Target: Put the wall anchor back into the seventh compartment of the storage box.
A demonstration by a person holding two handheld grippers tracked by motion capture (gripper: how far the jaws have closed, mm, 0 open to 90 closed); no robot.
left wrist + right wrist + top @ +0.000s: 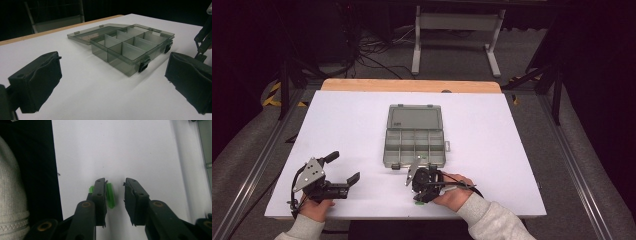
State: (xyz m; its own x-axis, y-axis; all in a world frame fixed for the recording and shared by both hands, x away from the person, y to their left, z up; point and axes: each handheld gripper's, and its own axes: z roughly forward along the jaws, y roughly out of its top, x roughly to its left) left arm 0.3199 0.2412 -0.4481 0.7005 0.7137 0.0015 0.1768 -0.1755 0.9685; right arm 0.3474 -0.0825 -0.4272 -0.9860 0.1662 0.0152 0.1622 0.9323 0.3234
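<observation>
A small bright green piece (110, 195) lies on the white table between the jaws of my right gripper (116, 192). It rests against the left jaw, and a gap shows between it and the right jaw, so the gripper is open around it. From above, that gripper (422, 196) points down near the table's front edge, with the green piece (418, 202) under it. My left gripper (344, 167) rests at the front left, open wide with nothing between its fingers (37, 80). A smoky clear compartment box (414, 142) lies open mid-table, just beyond the right gripper.
The box's lid (414, 117) lies flat behind it, and its latches (143, 65) face my left gripper. The table's front edge (57, 185) runs close beside the green piece. A wooden strip (412, 85) borders the far side. A grey sleeve (10, 195) is at the left.
</observation>
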